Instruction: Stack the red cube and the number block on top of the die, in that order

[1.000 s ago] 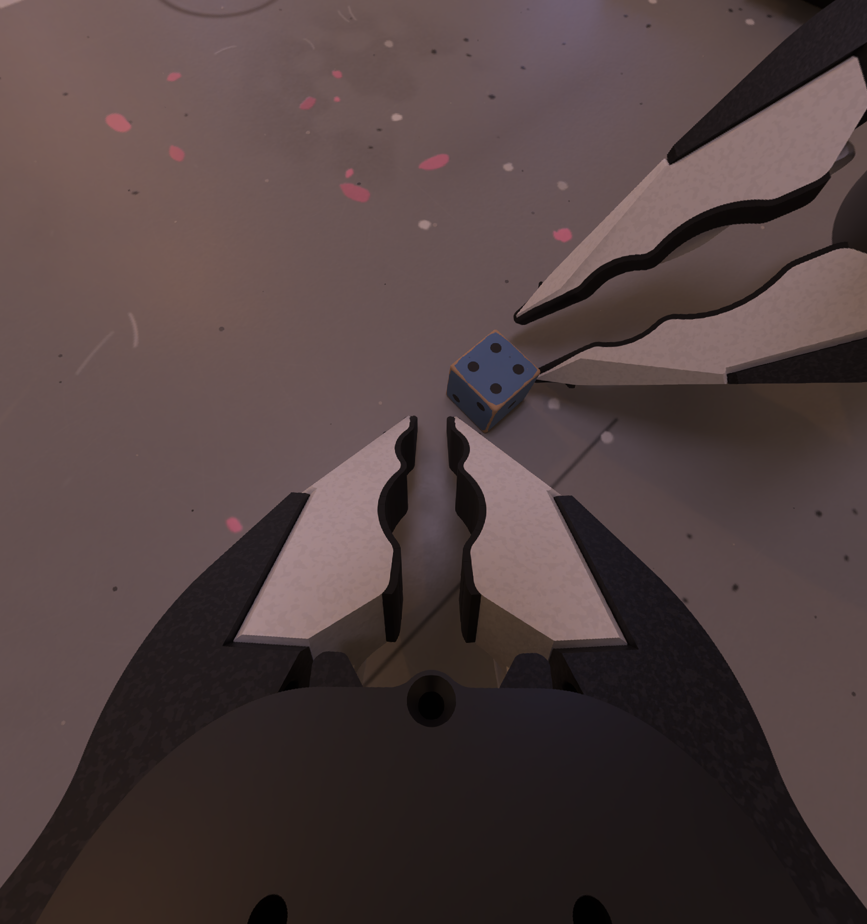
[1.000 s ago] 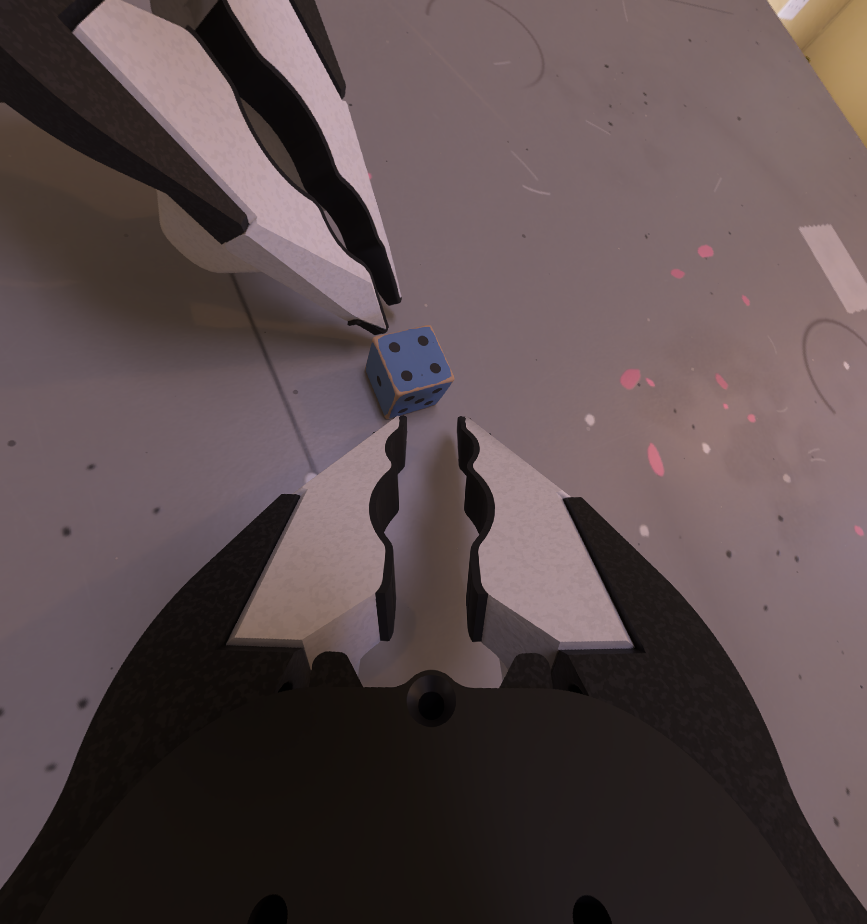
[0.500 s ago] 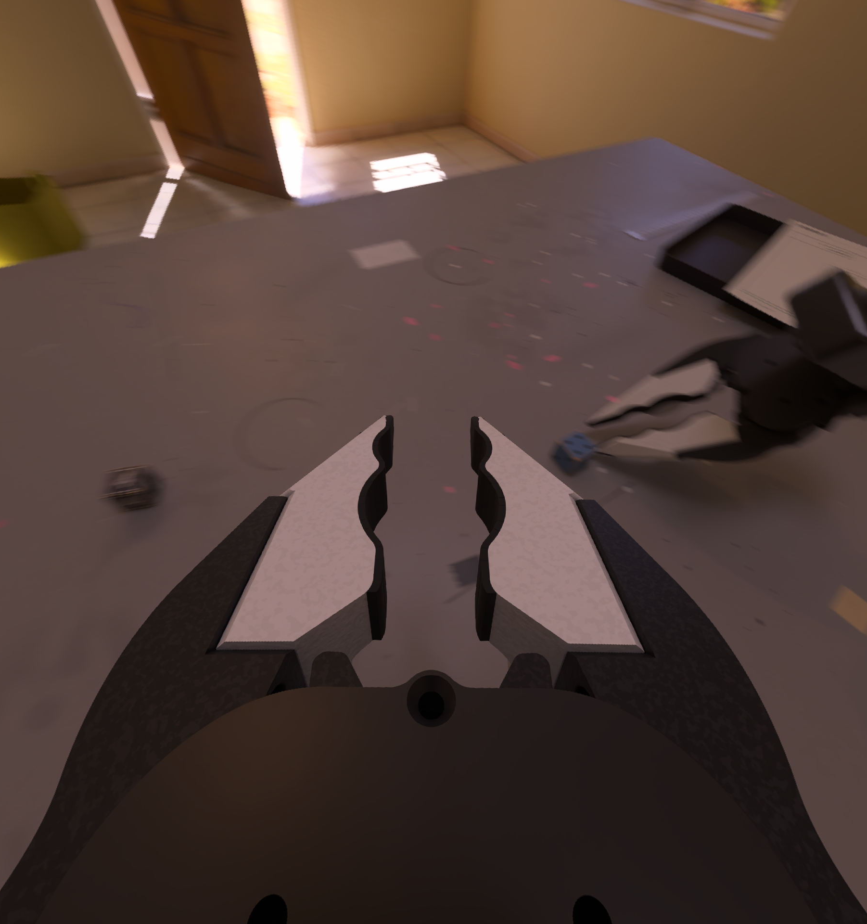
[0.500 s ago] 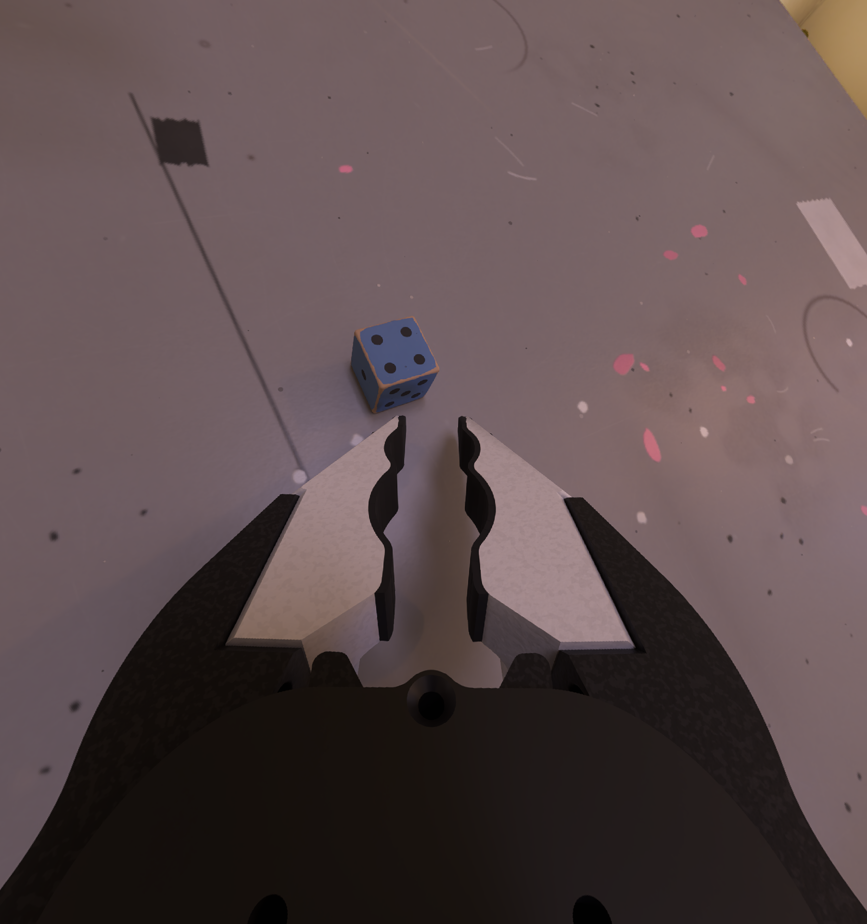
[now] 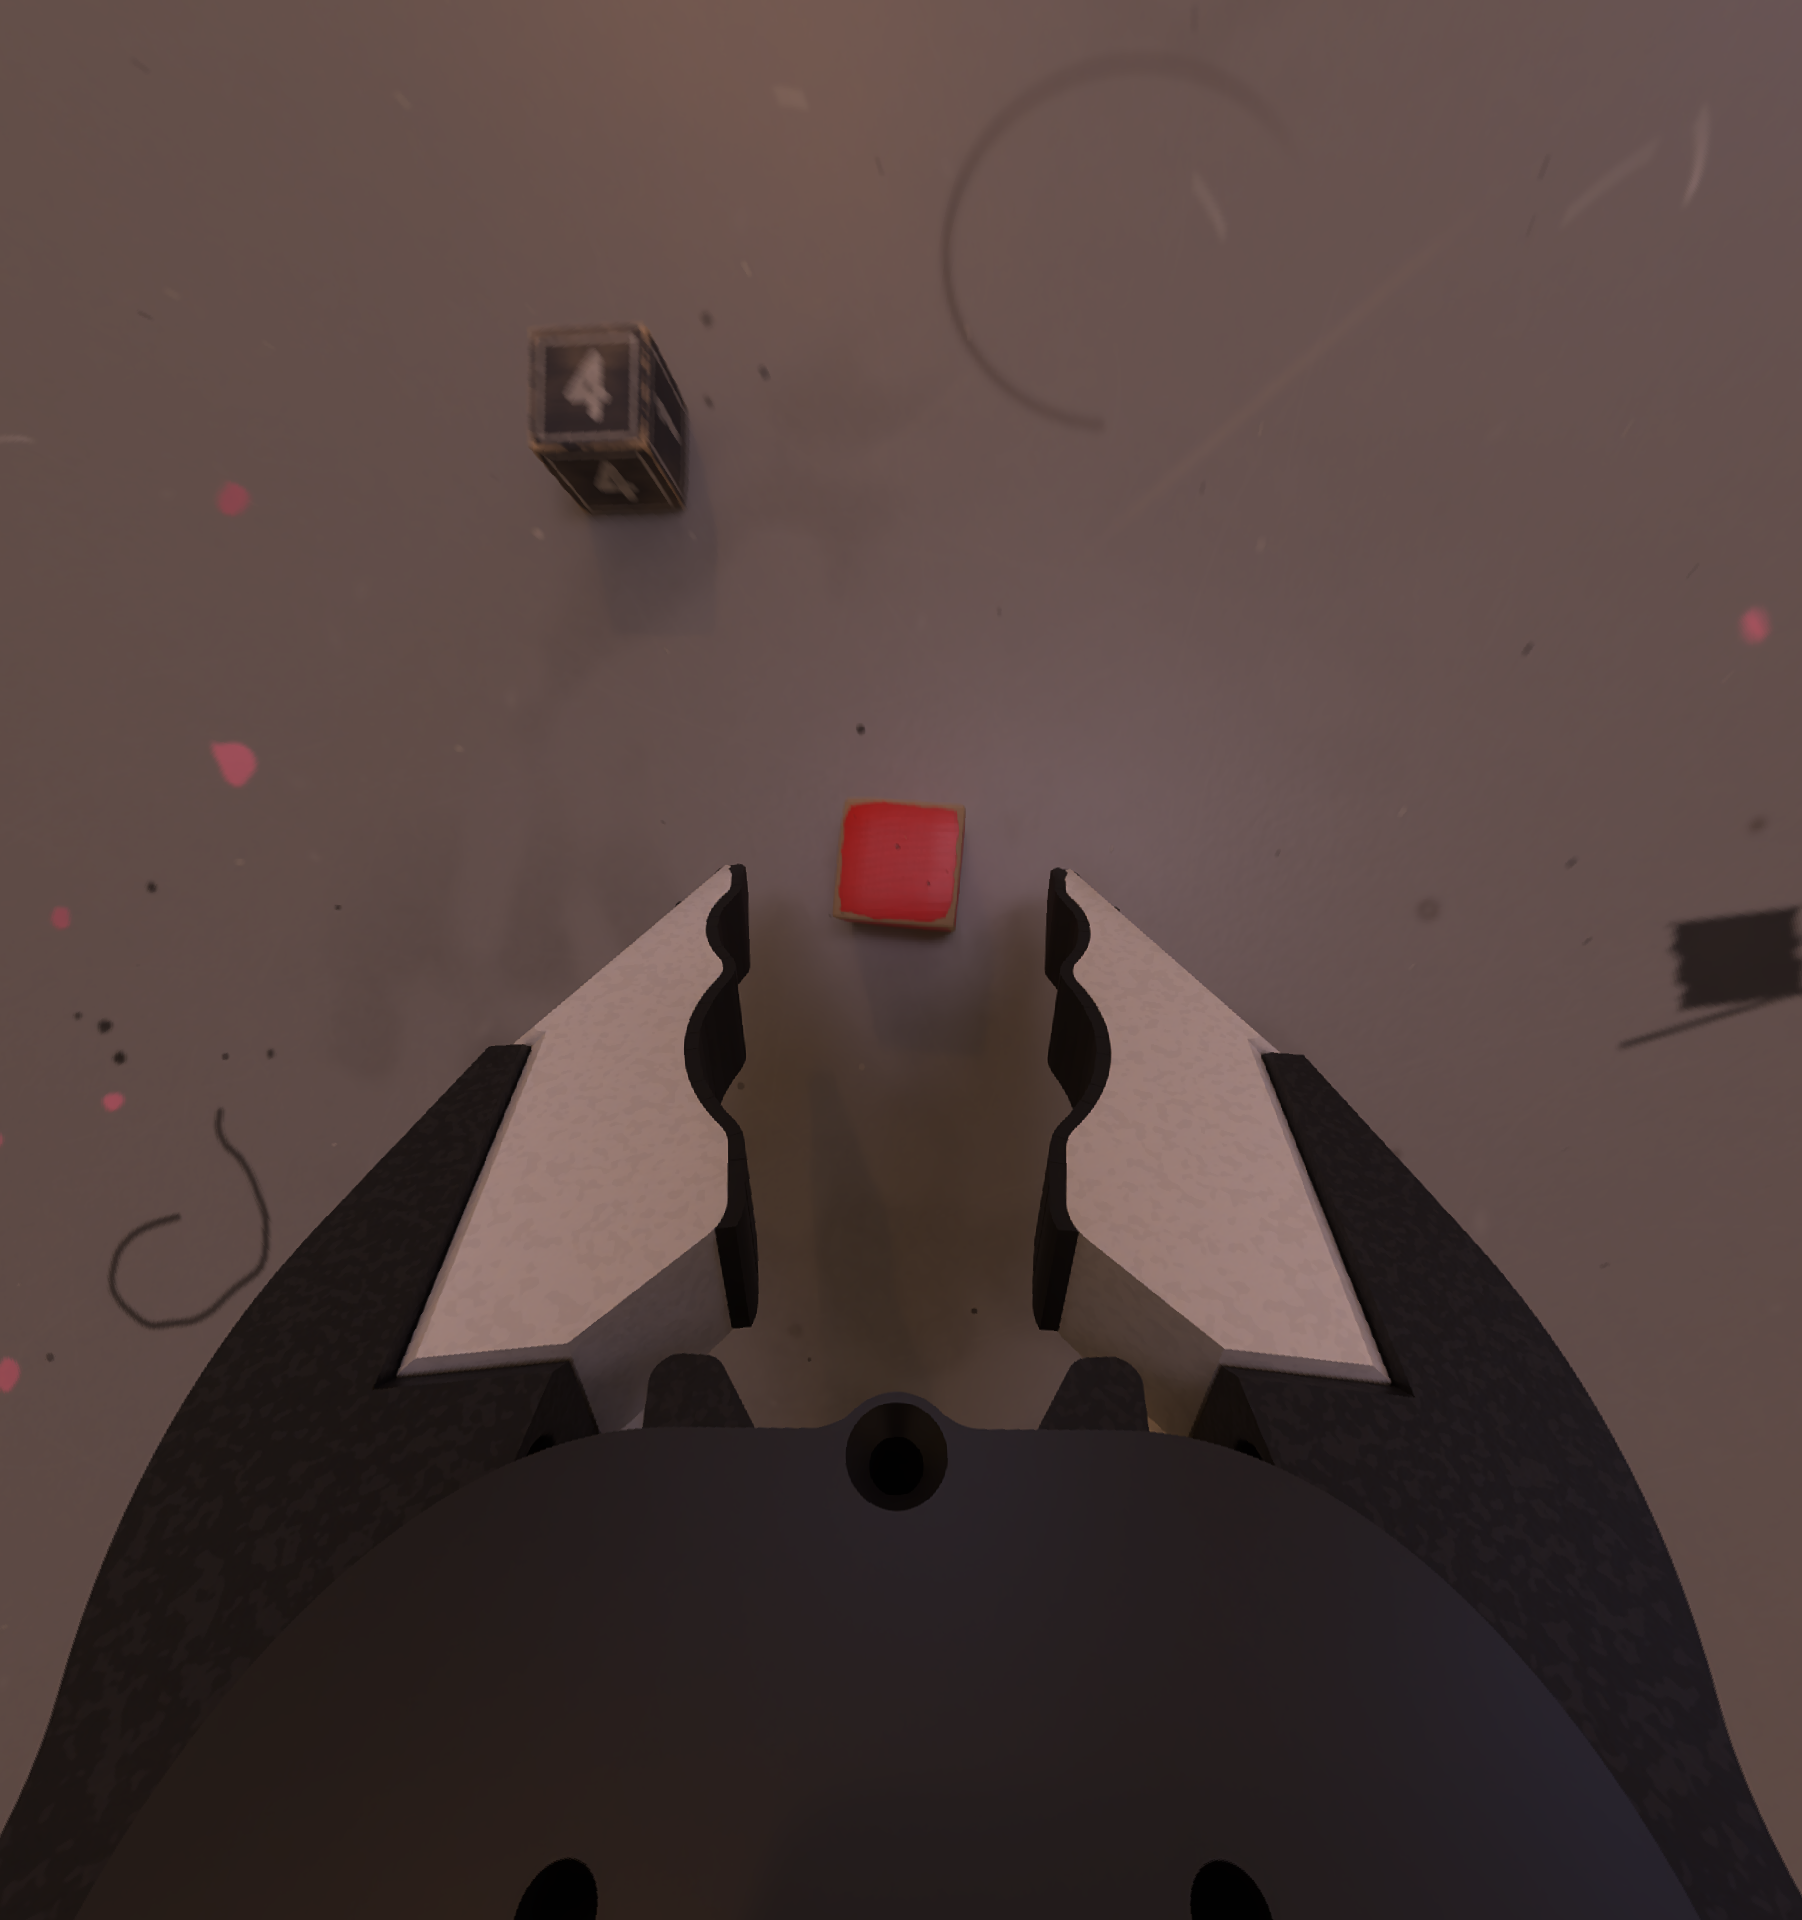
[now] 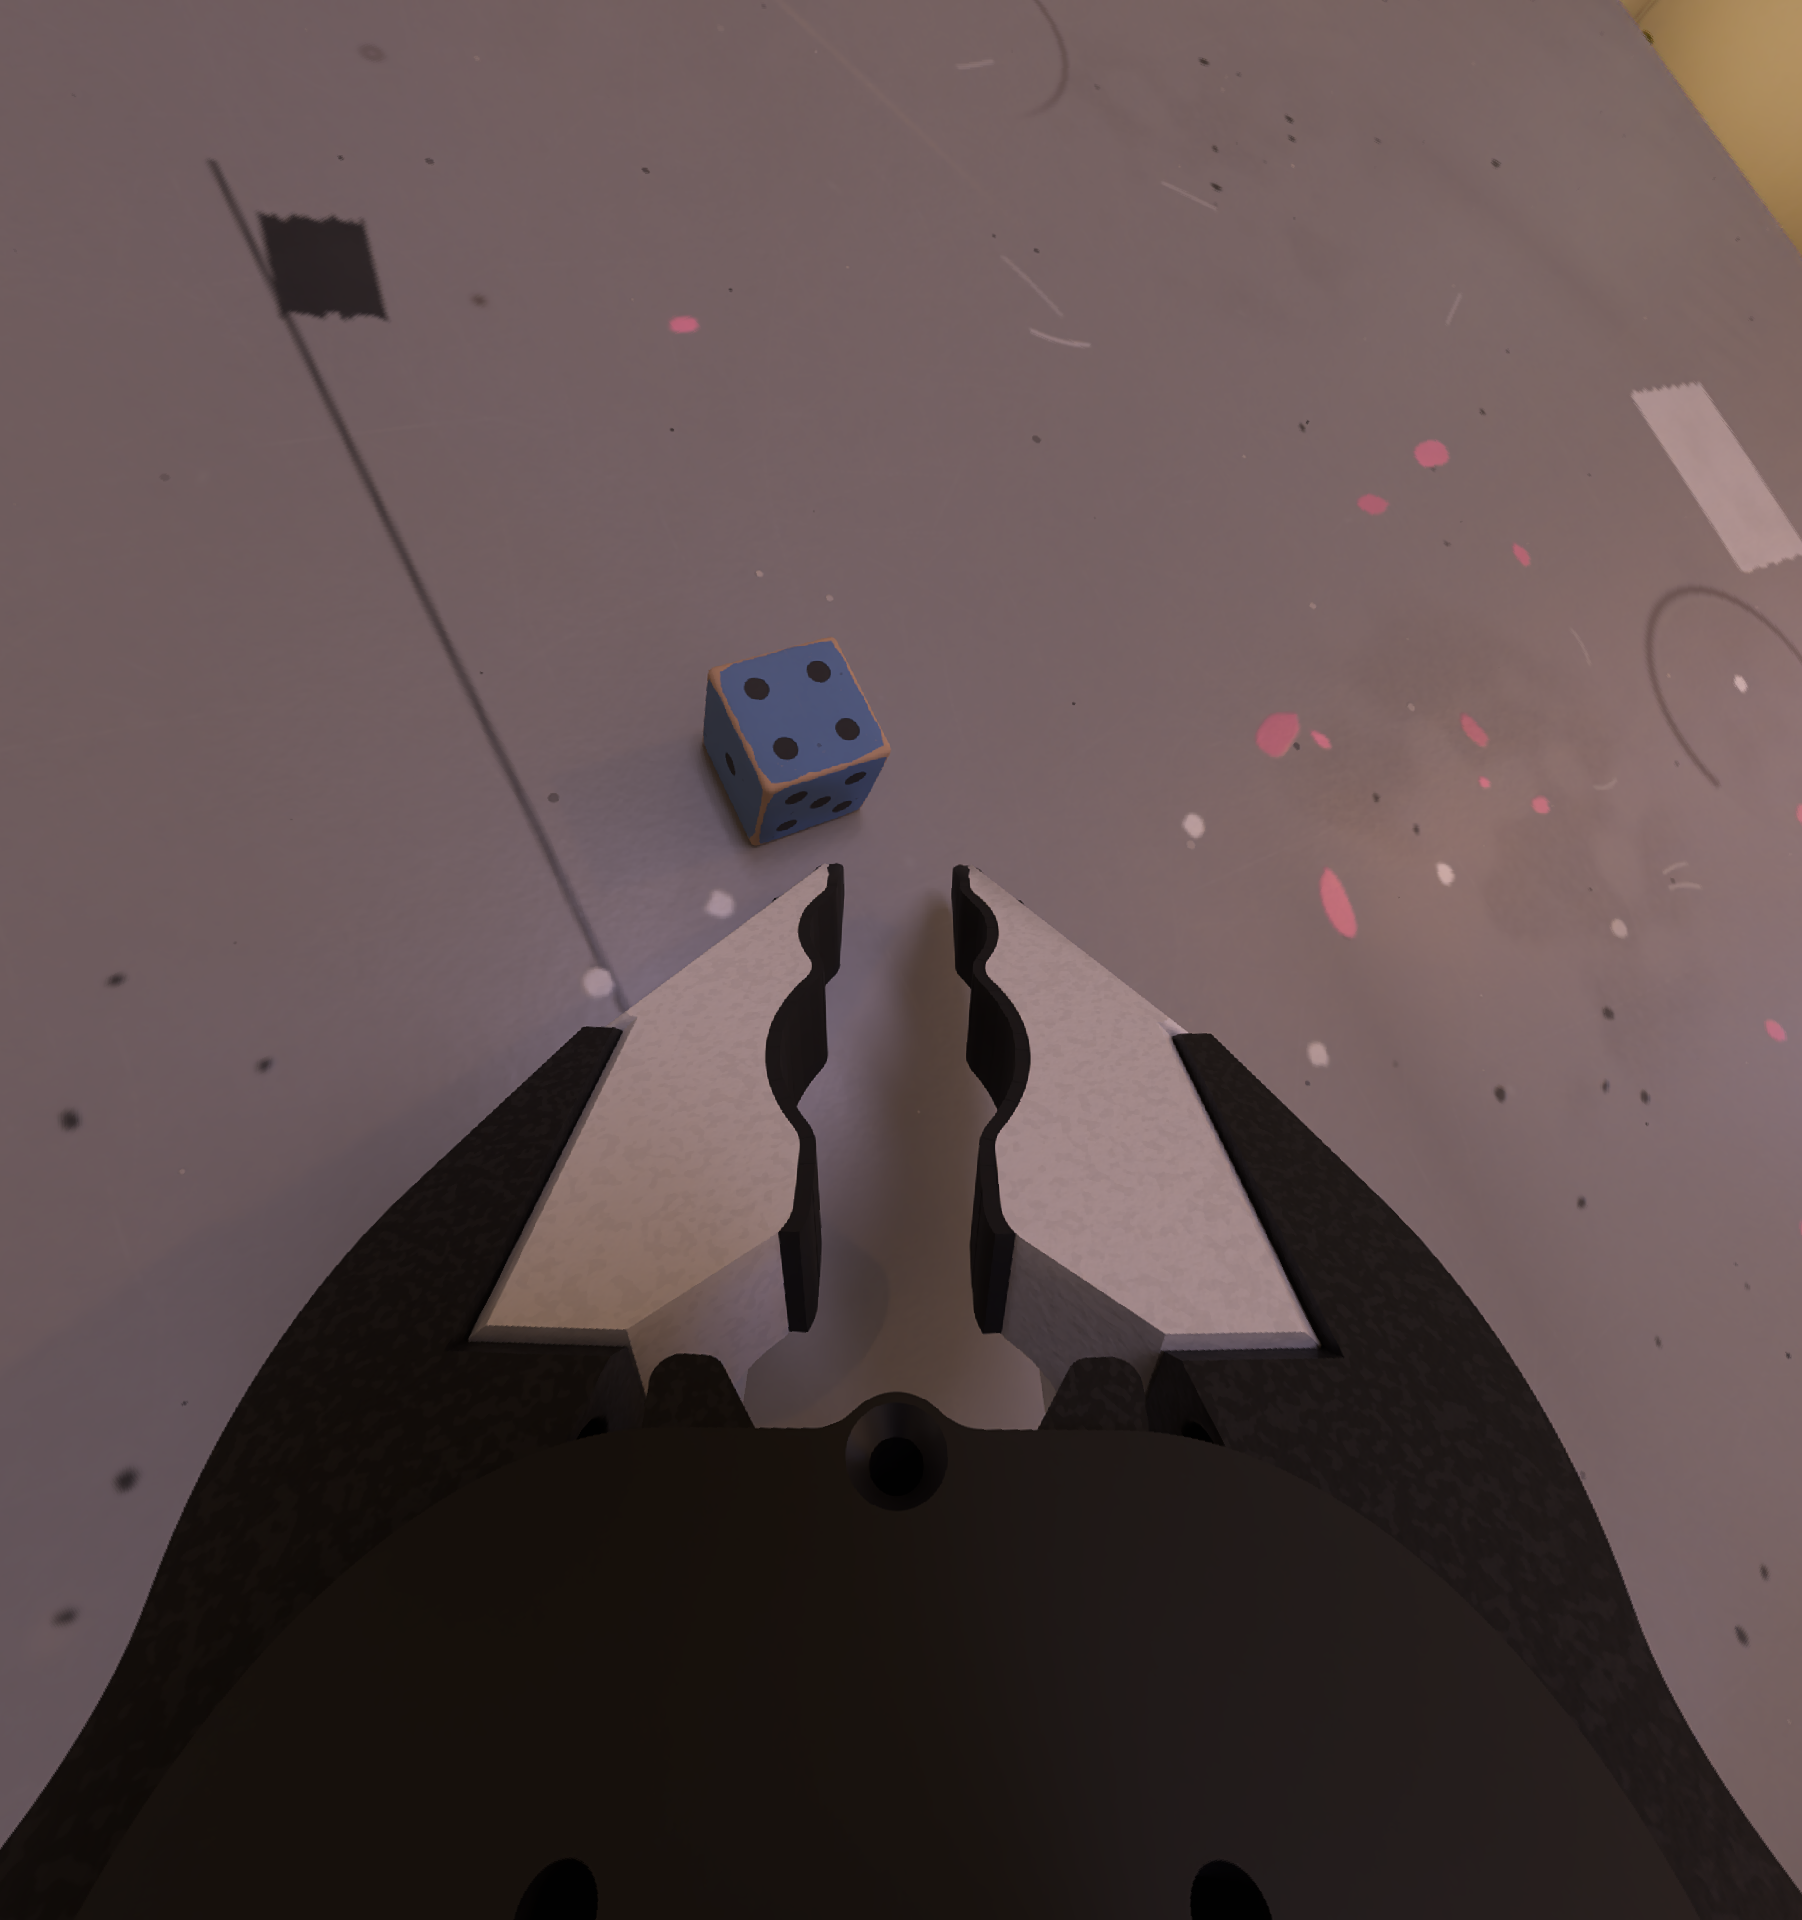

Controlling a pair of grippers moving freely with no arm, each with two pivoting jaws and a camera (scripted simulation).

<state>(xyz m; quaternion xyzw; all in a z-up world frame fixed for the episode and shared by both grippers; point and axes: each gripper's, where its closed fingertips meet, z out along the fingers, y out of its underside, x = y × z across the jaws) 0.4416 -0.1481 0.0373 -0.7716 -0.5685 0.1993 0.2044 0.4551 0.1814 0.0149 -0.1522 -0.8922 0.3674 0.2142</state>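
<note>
In the left wrist view a red cube (image 5: 899, 868) lies on the grey table, seen from above. My left gripper (image 5: 897, 878) is open wide and empty, with its fingertips on either side of the cube's near half, above it. The dark number block (image 5: 606, 416) stands farther off to the upper left. In the right wrist view the blue die (image 6: 793, 732) sits on the table with its four-pip face up, just beyond and left of my right gripper (image 6: 897, 871). The right gripper's fingers stand a narrow gap apart with nothing between them.
A black tape patch (image 5: 1733, 956) with a thin dark line lies right of the cube; it also shows in the right wrist view (image 6: 320, 265). A pale tape strip (image 6: 1718, 478) lies far right. The table's edge (image 6: 1770, 239) runs along the upper right.
My left gripper has left the die, swung across the table, now points down over the red cube, and has opened wide. My right gripper has drawn back a little from the die.
</note>
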